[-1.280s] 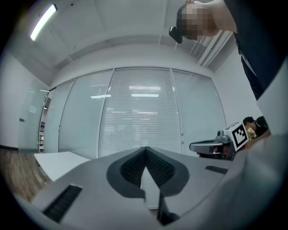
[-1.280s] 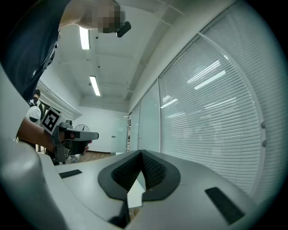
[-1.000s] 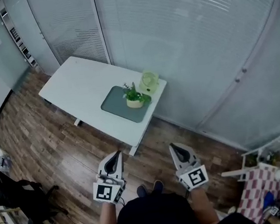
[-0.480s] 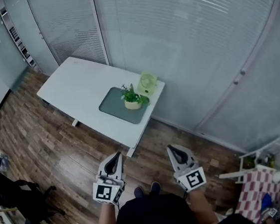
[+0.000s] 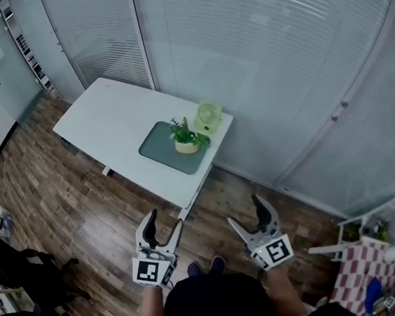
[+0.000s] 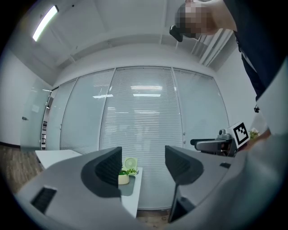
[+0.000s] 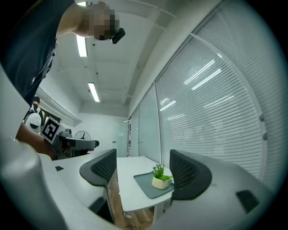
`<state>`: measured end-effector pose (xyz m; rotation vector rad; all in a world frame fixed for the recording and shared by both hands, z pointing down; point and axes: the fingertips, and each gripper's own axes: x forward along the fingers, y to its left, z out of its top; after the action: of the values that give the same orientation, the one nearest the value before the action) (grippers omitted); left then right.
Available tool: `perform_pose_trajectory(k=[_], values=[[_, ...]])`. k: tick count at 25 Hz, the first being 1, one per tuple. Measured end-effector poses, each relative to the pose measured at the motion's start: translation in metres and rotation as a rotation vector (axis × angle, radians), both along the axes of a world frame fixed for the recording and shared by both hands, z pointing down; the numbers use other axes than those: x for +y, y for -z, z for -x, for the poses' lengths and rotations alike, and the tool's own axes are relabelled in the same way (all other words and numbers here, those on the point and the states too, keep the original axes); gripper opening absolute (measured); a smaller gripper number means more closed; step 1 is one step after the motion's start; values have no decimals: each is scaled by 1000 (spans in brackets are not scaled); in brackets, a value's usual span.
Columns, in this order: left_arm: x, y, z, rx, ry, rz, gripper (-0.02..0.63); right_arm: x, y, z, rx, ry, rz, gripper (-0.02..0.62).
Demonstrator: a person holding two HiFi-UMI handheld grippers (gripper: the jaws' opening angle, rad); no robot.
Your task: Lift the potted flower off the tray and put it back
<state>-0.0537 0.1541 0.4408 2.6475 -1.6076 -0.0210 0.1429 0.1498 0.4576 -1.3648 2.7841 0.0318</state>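
A small potted flower [image 5: 185,137] in a cream pot stands on a grey-green tray [image 5: 160,151] at the right end of a white table [image 5: 104,118], well ahead of me. Both grippers hang over the wooden floor, far short of the table. My left gripper [image 5: 165,219] and right gripper [image 5: 245,211] have just been opening; their jaws stand wide apart with nothing between them. The left gripper view shows its gripper [image 6: 143,161] open, with the pot [image 6: 123,178] small beyond its left jaw. In the right gripper view, that gripper [image 7: 145,166] frames the flower [image 7: 159,177] and tray [image 7: 145,183] from afar.
A pale green desk fan [image 5: 210,115] stands on the table corner just behind the tray. Glass walls with blinds [image 5: 264,54] run behind the table. A white chair and pink checked cloth [image 5: 366,265] sit at the lower right; dark objects [image 5: 13,277] lie at the lower left.
Both grippers' jaws were shut in the earlier frames and now stand spread wide. The hands have stayed in about the same place over the floor.
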Motion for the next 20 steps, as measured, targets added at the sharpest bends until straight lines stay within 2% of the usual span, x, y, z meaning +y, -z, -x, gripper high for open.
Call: perform_pose_trajectory(k=[5, 10, 13, 15, 17, 20], values=[[5, -2, -4, -4, 14, 7, 279, -3, -3, -6, -47, 16, 25, 362], [9, -7, -2, 6, 51, 6, 279, -8, -14, -7, -25, 45, 27, 365], [10, -20, -1, -37, 59, 52, 279, -10, -15, -2, -1, 93, 16, 365], [5, -19, -7, -53, 51, 42, 279, -13, -16, -1, 34, 114, 2, 365], [-4, -13, -10, -40, 56, 17, 279, -19, -17, 0, 29, 117, 7, 365], [-16, -18, -1, -27, 90, 36, 279, -30, -21, 4, 22, 117, 23, 365]])
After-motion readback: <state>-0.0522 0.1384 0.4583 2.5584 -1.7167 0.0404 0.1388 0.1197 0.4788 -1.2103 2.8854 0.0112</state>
